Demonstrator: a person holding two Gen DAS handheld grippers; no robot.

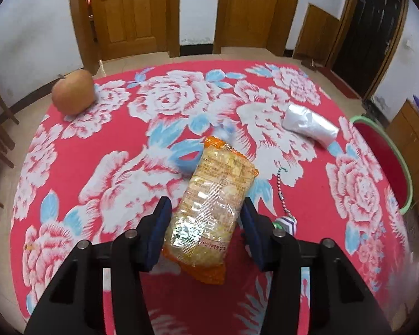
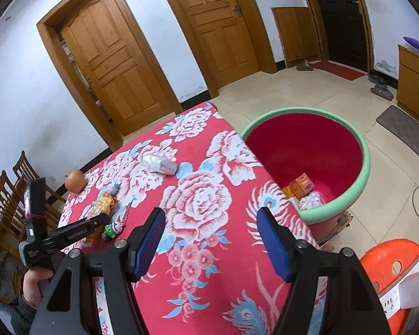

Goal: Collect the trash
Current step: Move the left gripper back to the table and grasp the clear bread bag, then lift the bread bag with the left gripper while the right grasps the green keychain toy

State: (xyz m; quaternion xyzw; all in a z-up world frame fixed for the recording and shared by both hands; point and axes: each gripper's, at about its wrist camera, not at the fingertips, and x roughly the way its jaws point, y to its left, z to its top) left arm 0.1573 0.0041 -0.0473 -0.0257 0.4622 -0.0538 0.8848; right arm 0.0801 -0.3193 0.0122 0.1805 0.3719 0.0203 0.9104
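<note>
Straddling an orange noodle packet (image 1: 213, 209) on the rose-print tablecloth (image 1: 97, 145): left claw (image 1: 206, 223), jaws part-open and set either side of the wrapper, whether the pads bear on it hard to tell. Angled downward, probably for a pinch across the packet's width. Beyond the claw, a crumpled silver bag (image 1: 310, 124), another likely piece of trash; far off to its left, an apple (image 1: 73, 92). Just right of the claw, a bead chain (image 1: 282, 187). Hovering empty and wide open over the table edge, right claw (image 2: 212, 240), ahead of it to the right the red tub (image 2: 366, 164), scraps already inside.
</note>
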